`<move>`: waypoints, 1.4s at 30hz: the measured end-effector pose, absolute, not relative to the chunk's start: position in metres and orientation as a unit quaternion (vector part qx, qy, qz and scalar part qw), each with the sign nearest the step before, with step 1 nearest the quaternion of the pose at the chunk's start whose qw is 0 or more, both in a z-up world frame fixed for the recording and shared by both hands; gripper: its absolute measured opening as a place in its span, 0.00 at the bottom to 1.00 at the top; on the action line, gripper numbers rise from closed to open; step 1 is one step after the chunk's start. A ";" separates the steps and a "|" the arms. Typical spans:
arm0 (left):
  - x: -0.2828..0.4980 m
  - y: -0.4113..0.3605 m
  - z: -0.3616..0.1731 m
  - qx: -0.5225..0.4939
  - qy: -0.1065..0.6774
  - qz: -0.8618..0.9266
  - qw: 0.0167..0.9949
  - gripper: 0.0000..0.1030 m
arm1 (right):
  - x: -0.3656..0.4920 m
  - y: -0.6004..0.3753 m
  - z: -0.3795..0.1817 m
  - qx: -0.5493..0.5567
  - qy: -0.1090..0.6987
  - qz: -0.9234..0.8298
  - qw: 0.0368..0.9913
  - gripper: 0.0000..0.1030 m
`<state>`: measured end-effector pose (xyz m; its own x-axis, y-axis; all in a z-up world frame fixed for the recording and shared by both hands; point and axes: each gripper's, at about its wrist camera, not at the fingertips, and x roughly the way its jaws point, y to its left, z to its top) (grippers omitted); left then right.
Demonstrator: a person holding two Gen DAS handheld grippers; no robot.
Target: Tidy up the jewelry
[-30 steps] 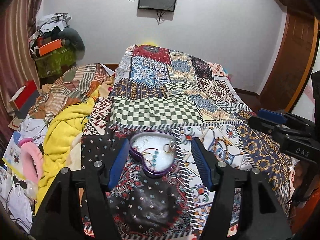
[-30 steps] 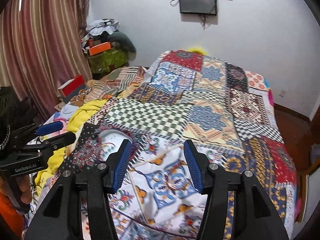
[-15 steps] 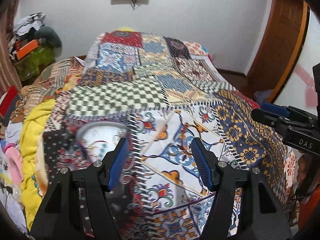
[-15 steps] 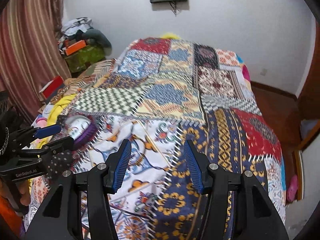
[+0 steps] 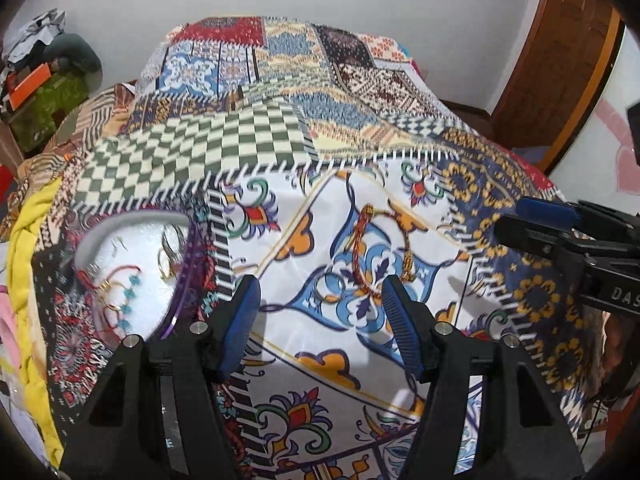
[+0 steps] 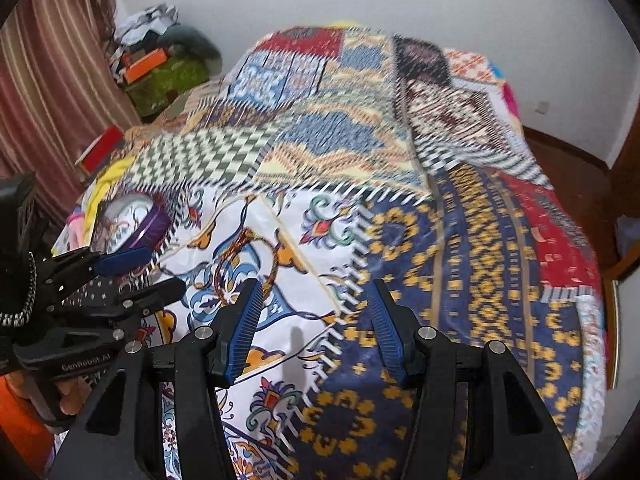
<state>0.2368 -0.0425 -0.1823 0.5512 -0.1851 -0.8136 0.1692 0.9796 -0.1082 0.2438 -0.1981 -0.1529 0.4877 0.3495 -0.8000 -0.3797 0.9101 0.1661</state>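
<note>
Left gripper [image 5: 320, 316]: blue-padded jaws spread wide, holding nothing, above the patchwork bedspread [image 5: 480, 184].
Right gripper [image 6: 314, 320]: jaws equally wide, empty.
Red-and-gold beaded bracelet [image 5: 360, 248]: lies loose on the white floral patch, at 12 o'clock just beyond the left jaws.
Purple-rimmed white jewelry tray [image 5: 188, 280]: at 10 o'clock in the left view, holding bangles and a turquoise bead strand [image 5: 130, 300].

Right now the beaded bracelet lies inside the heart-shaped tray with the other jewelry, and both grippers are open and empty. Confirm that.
Not quite. The beaded bracelet lies outside the heart-shaped tray, loose on the patchwork bedspread, to the tray's right in the left wrist view. The rest holds: other jewelry sits in the tray, and the left gripper and right gripper are both open and empty.
</note>
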 end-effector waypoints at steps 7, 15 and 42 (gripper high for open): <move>0.231 -0.036 -0.200 -0.001 0.479 -0.109 0.871 0.52 | 0.258 -0.175 -0.171 -0.038 0.500 0.249 0.829 0.49; 0.228 -0.029 -0.202 -0.013 0.477 -0.117 0.871 0.50 | 0.274 -0.159 -0.196 -0.056 0.542 0.246 0.802 0.47; 0.258 -0.058 -0.209 0.027 0.495 -0.106 0.862 0.20 | 0.268 -0.175 -0.162 -0.049 0.478 0.213 0.851 0.06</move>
<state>0.2581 -0.0584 -0.2094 0.4884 -0.1563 -0.8585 0.2092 0.9761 -0.0587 0.2682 -0.1748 -0.1620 0.4518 0.3164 -0.8341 -0.4093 0.9043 0.1213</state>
